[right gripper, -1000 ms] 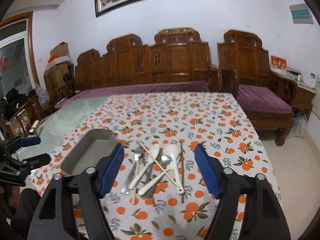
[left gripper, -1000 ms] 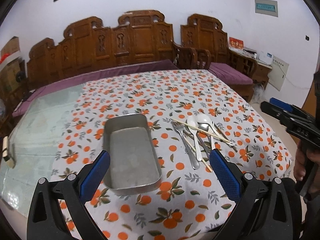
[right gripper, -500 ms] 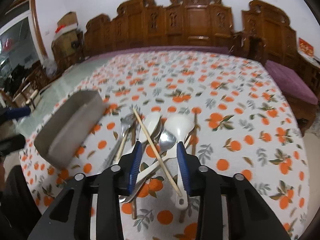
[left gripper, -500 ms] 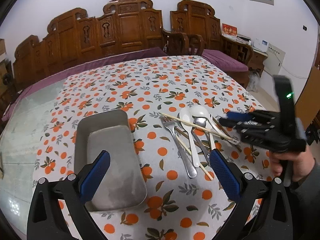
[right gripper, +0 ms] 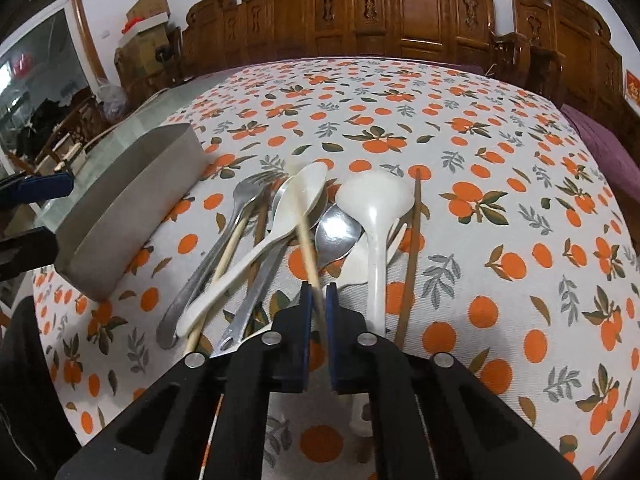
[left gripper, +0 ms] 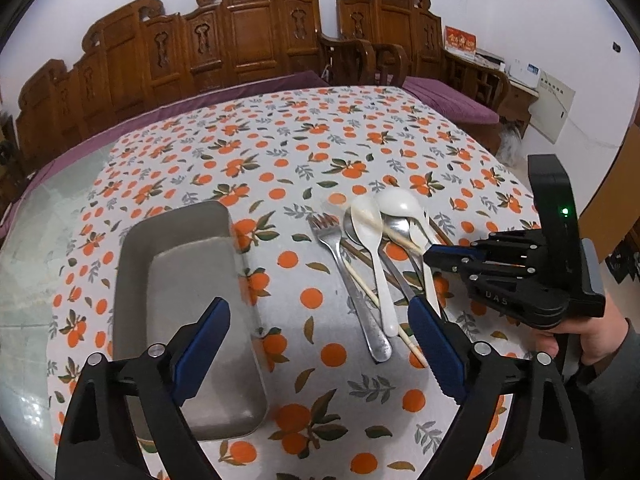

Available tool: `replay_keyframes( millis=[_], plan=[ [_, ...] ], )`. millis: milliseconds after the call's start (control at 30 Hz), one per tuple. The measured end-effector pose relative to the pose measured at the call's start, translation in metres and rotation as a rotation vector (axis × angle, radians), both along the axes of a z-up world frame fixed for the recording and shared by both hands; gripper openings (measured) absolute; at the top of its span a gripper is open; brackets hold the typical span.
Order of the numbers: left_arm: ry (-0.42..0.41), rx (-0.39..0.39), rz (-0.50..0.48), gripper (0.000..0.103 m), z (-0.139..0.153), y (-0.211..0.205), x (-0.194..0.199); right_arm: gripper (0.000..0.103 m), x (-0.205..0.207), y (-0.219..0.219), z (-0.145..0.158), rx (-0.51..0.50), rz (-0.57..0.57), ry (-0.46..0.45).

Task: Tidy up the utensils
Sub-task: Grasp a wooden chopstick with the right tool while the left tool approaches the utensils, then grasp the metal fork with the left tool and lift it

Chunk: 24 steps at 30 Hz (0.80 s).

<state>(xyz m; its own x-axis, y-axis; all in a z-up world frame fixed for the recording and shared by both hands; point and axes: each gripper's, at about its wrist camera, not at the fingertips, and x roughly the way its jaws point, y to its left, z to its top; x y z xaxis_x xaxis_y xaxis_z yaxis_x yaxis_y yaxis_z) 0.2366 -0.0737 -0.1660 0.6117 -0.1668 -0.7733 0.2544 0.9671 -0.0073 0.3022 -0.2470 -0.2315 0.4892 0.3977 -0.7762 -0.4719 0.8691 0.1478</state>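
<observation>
In the left wrist view the left gripper (left gripper: 316,344) hangs with its jaws wide apart, nothing between them. The metal tray (left gripper: 176,280) lies under its left finger, the pile of utensils (left gripper: 376,256) ahead of its right finger. Only the right wrist view shows the grip: the right gripper (right gripper: 316,300), whose jaws have just been closing, is clenched on a pale chopstick (right gripper: 306,232) lying over the spoons, and the tray (right gripper: 132,204) is to its left.

A home living room: carved wooden sofas (left gripper: 240,36), orange-print tablecloth (left gripper: 320,152).
</observation>
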Motion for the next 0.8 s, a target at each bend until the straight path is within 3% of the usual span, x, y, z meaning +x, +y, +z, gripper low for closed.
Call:
replay_keyframes(
  millis=[300, 400, 467, 500, 533, 600, 733, 800],
  plan=[
    [0.052, 0.004, -0.004, 0.075, -0.018, -0.017, 0.021, 0.006, -0.001, -0.021, 0.02, 0.129, -0.049, -0.038],
    [0.083, -0.002, 0.001, 0.065, -0.027, -0.023, 0.034, 0.006, 0.002, -0.025, 0.021, 0.126, -0.068, -0.054],
    [0.091, 0.002, 0.005, 0.064, -0.031, -0.027, 0.042, 0.006, 0.003, -0.026, 0.021, 0.124, -0.075, -0.061],
    [0.092, 0.005, 0.007, 0.062, -0.034, -0.03, 0.046, 0.006, 0.003, -0.026, 0.021, 0.123, -0.077, -0.065],
    [0.097, 0.01, 0.007, 0.049, -0.037, -0.032, 0.05, 0.006, 0.004, -0.027, 0.021, 0.123, -0.078, -0.066],
    [0.125, 0.025, 0.01, 0.04, -0.045, -0.036, 0.06, 0.006, 0.005, -0.028, 0.02, 0.119, -0.084, -0.069],
    [0.127, 0.055, 0.004, 0.036, -0.053, -0.044, 0.07, 0.006, 0.006, -0.029, 0.019, 0.118, -0.086, -0.068],
    [0.158, 0.064, 0.008, 0.027, -0.061, -0.046, 0.076, 0.006, 0.005, -0.029, 0.017, 0.114, -0.085, -0.069]
  ],
)
